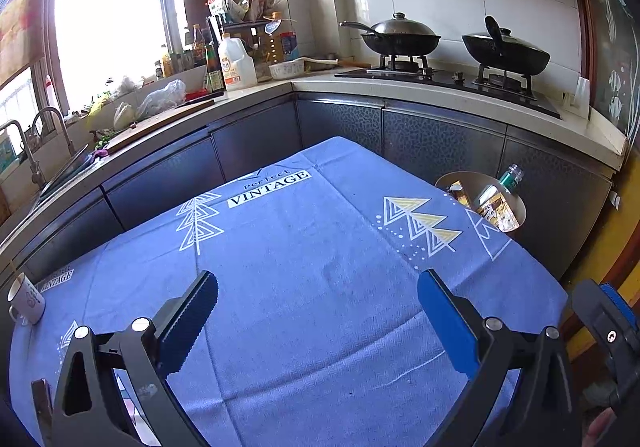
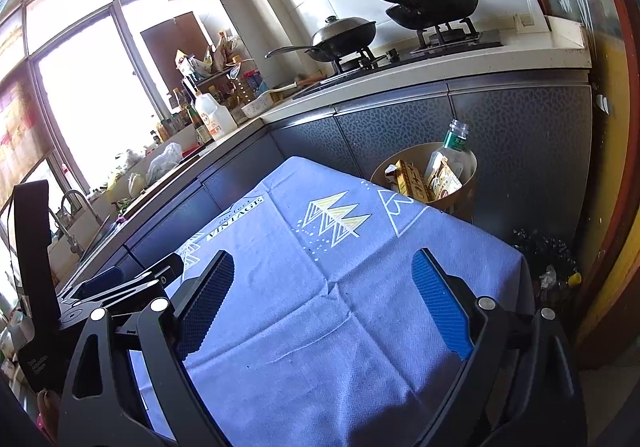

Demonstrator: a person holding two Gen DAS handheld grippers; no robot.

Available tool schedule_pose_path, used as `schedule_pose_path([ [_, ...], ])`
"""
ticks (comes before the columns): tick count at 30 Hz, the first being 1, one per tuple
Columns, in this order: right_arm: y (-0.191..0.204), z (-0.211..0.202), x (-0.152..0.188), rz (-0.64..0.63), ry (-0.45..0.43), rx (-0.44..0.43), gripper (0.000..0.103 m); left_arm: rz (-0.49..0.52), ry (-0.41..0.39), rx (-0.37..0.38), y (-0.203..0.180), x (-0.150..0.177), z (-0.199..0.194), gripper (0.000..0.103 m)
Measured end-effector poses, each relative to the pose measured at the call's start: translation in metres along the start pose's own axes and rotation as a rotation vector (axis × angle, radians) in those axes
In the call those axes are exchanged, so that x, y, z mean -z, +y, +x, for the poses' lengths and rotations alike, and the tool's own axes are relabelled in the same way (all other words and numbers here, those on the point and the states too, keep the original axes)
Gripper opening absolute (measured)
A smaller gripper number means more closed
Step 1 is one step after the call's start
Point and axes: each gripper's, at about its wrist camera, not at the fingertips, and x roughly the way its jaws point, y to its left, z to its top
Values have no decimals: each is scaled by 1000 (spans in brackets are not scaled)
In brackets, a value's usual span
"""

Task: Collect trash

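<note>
Both hand-held grippers, left [image 1: 318,297] and right [image 2: 323,279], hover agape and empty over the tabletop [image 1: 320,247]; the bin [image 2: 464,183] (bottle [image 2: 454,147] poking out) stands beside it.

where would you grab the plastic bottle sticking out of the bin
Grip the bottle at its bare neck, just under the open mouth, coming from above. It stands nearly upright, leaning slightly, and only its top clears the bin rim; packets crowd its lower body.

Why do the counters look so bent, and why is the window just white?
Left wrist view: the fisheye lens bows the counter edge, and daylight overexposes the window. Right wrist view: same white window, same bending, dark corners, and the tablecloth is shadowed near the camera.
</note>
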Motion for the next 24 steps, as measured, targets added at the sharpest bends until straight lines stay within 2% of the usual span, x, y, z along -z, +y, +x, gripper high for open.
schedule_pose_path([
  [11,-4,5,2,13,21,0,89,23,83,23,-5,5,13,99],
  [24,-3,4,-2,9,7,-1,89,34,59,39,-4,3,6,99],
])
